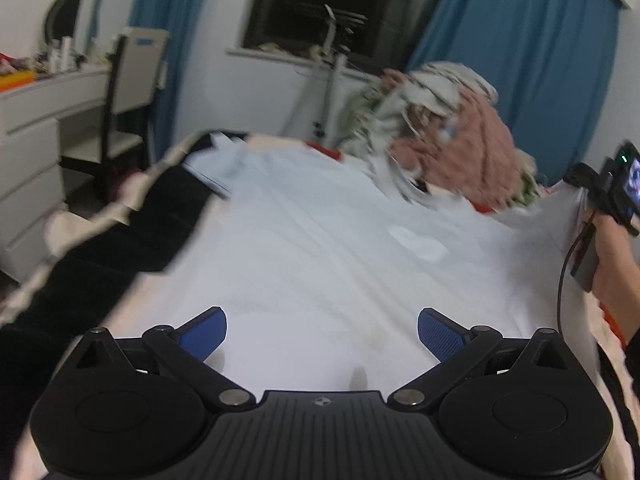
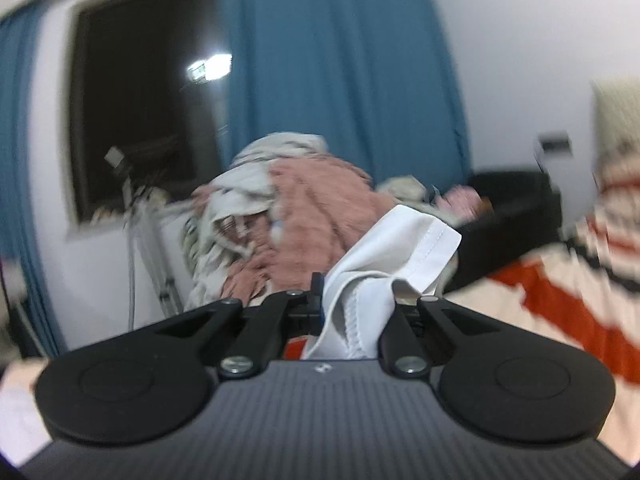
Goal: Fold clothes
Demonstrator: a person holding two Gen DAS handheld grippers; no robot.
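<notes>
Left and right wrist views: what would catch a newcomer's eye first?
The wide white cotton garment spread across the bed fills the left view, under the open left gripper. The right gripper is shut on its hemmed edge. Behind rises a heaped pile of pink and cream laundry against blue curtains.

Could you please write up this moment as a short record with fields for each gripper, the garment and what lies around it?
left gripper: open, holding nothing, above the white garment
right gripper: shut on a hemmed edge of the white garment, bunched between its fingers
white garment: spread over the bed, far right edge lifted
laundry pile: pink and cream items heaped beyond the garment
black cloth: at the garment's left
backdrop: blue curtains, dark window
</notes>
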